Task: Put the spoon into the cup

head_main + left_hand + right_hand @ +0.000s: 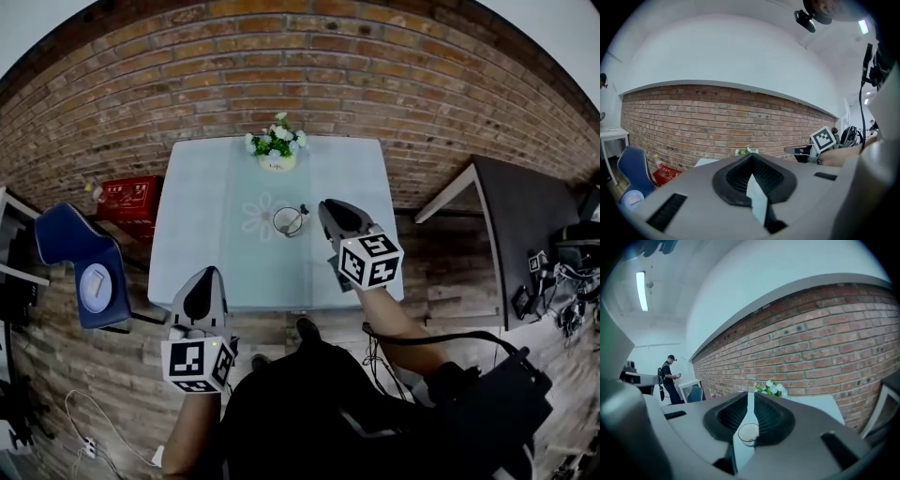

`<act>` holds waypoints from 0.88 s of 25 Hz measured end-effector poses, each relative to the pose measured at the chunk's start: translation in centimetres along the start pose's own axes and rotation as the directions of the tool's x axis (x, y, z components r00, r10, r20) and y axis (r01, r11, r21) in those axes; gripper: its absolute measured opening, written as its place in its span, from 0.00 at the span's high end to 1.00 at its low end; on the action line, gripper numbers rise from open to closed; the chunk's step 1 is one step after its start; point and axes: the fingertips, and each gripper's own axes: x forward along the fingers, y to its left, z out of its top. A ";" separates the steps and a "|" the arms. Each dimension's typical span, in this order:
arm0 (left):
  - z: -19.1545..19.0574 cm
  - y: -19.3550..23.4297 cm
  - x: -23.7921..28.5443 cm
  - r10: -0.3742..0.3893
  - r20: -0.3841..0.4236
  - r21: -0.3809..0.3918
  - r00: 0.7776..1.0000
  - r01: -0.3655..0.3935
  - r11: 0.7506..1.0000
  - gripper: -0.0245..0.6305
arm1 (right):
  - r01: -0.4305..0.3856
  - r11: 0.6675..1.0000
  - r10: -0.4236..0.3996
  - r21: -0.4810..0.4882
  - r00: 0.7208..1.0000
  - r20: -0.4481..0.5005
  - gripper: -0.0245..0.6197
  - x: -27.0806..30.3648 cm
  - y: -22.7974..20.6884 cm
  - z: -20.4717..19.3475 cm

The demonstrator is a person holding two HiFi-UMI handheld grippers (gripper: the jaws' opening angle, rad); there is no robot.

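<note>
The cup [288, 221] is seen standing on the pale tabletop [197, 244], and the spoon [302, 210] is already lodged in it, its handle leaned on the rim nearest the right tool [329, 207]. That tool is held just beside the cup without touching it, its jaws barely parted, a narrow slit left between them and nothing gripped. In the right gripper view the cup is framed in that slit. The left tool [207, 274] is kept well apart at the tabletop's near edge, closed and empty. A flower pot [277, 147] is set at the far edge
</note>
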 end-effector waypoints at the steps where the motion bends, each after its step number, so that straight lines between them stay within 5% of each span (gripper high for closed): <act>1: 0.1 -0.1 0.0 -0.011 0.003 0.002 1.000 0.011 1.000 0.95 | 0.006 1.000 -0.006 0.007 1.000 0.008 0.88 -0.8 0.2 0.5; 22: 3.4 -1.4 0.9 -0.178 0.076 0.049 0.981 0.174 0.983 0.95 | 0.124 0.990 -0.114 -0.073 0.985 0.127 0.93 -10.5 4.7 6.3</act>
